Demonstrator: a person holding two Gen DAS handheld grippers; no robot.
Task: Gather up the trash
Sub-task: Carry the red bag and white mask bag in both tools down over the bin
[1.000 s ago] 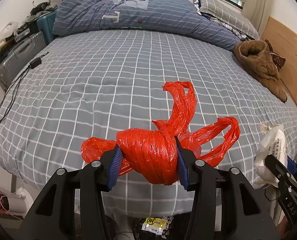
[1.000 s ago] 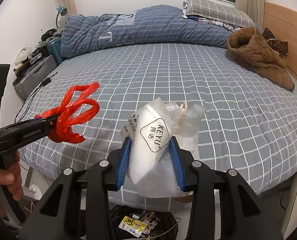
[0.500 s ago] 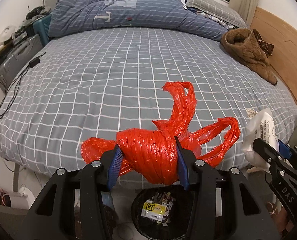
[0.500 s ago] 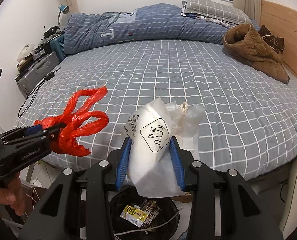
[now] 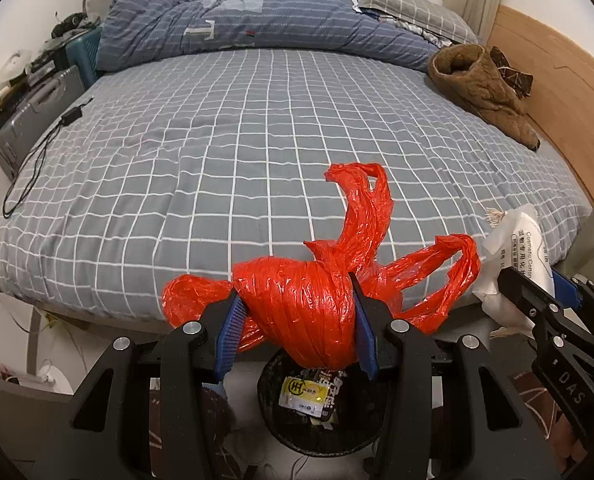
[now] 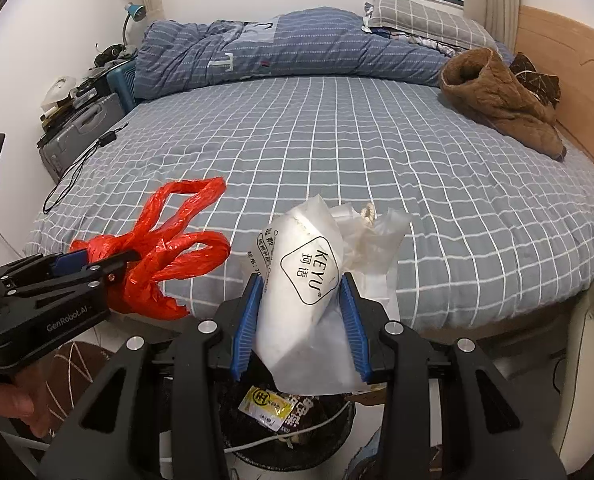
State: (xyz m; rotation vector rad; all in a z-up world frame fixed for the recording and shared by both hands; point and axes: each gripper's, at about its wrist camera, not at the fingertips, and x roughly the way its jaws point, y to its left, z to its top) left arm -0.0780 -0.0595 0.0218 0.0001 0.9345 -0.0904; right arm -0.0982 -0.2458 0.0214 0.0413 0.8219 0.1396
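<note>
Grey checked bed [image 5: 233,152] filled frame; left gripper [image 5: 295,320] clamped crumpled red plastic bag [image 5: 297,304], right gripper [image 6: 301,316] clamped white crinkled packet [image 6: 301,280], above round black bin [image 5: 281,420] at bottom centre.

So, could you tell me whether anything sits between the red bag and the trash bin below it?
Nothing visible does. The red plastic bag hangs clamped in the left gripper directly above the open black trash bin, which holds only wrappers; the right gripper with its white packet stays alongside.

Red bag [image 5: 297,312]: thin glossy crinkled plastic. White pouch [image 6: 297,288]: matt, creased plastic film. Bed sheet [image 5: 217,152]: soft matt cloth. Headboard [image 5: 557,92]: smooth wood. Brown garment [image 6: 493,100]: fuzzy, quilted cloth
</note>
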